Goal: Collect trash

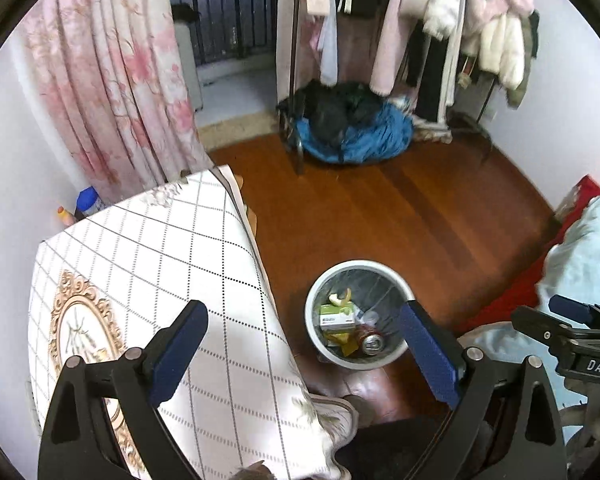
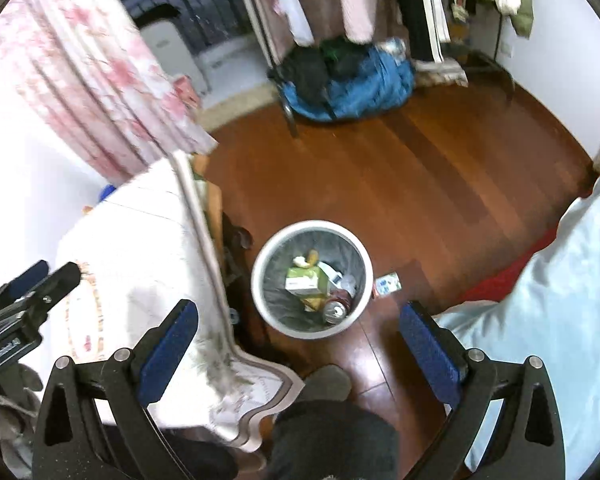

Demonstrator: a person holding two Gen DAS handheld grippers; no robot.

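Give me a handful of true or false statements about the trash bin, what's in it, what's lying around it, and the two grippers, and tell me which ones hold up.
1. The trash bin stands upright on the wooden floor. True.
2. The bin is empty. False: it holds a green and white box, a drink can and other scraps.
3. A small packet lies on the floor beside the bin, outside it. True.
4. The right gripper is clamped on the can. False: its jaws are wide open and hold nothing.
5. The left gripper is open. True.
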